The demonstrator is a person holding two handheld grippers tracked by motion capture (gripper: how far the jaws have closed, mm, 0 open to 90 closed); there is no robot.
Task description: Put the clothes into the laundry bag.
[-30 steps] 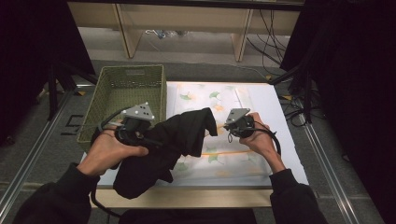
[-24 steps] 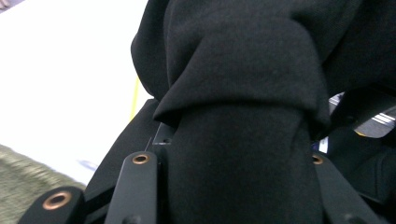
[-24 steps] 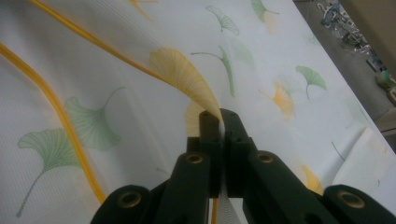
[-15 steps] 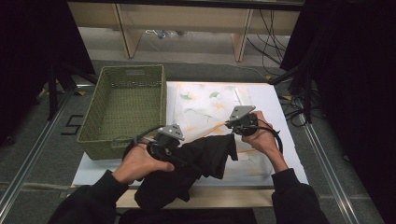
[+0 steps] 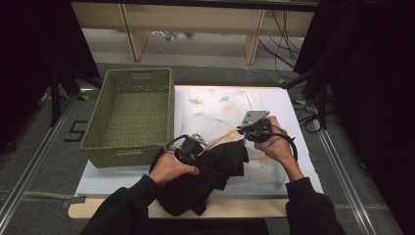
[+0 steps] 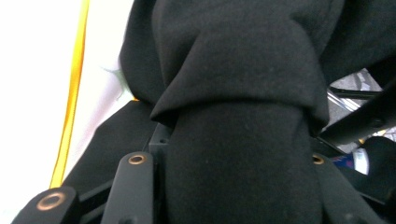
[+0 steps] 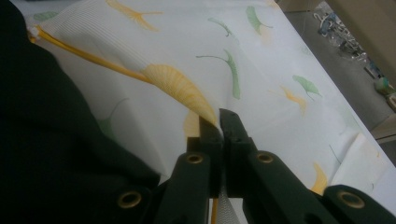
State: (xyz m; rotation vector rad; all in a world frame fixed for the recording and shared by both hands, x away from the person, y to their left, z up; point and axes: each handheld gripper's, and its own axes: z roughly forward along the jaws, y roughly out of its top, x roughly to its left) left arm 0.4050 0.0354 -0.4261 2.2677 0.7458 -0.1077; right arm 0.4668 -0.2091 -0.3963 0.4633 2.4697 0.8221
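A black garment (image 5: 210, 174) lies bunched at the table's front middle, partly over a white cloth printed with green and yellow leaves (image 5: 215, 105). My left gripper (image 5: 198, 149) is at the garment's left end, shut on it. In the left gripper view the black garment (image 6: 238, 93) drapes over the jaws and hides their tips. My right gripper (image 5: 241, 131) sits just right of the garment. Its jaws are shut on a raised fold of the leaf cloth (image 7: 261, 60), seen at my right gripper (image 7: 219, 122). The cloth's yellow hem (image 7: 88, 56) runs along the garment.
An empty green woven basket (image 5: 171, 112) stands at the table's left, close to my left hand. The cloth lies on a white board (image 5: 293, 112) over the wooden table. Cables trail on the floor at the right.
My left gripper has carried the black garment from beside the basket to the right and toward the person, down to the table's front. The right gripper has barely moved.
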